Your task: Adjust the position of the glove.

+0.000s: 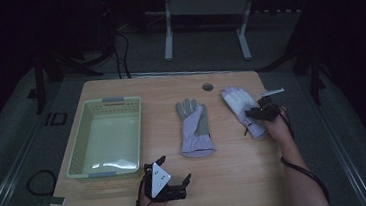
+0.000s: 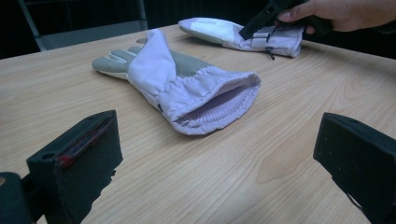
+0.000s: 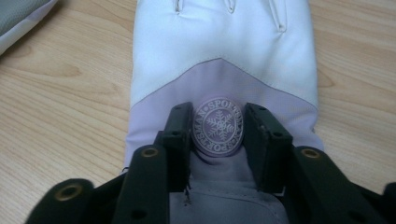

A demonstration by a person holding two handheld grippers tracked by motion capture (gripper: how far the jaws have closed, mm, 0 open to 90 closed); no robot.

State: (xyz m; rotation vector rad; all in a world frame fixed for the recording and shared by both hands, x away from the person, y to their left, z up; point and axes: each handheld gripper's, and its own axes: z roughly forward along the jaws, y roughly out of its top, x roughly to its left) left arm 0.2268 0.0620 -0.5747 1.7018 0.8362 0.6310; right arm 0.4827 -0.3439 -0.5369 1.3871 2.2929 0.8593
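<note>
Right gripper [image 3: 217, 135] pinches the white-and-lilac fabric glove [image 1: 242, 112] at its snowflake badge [image 3: 218, 124]; fingers point toward eleven o'clock, lying at the wooden table's [image 1: 237, 173] three o'clock. Left gripper [image 1: 173, 180] gapes wide.

Left claw [image 1: 176, 170] wide apart; right claw [image 3: 218, 135] pinched narrow.

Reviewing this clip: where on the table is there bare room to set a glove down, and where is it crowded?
Bare wood lies between the basket and the middle glove, and along the near edge between the left gripper and the person's right forearm. The basket itself holds nothing. It is crowded at the right, where the right gripper pinches the right glove.
</note>
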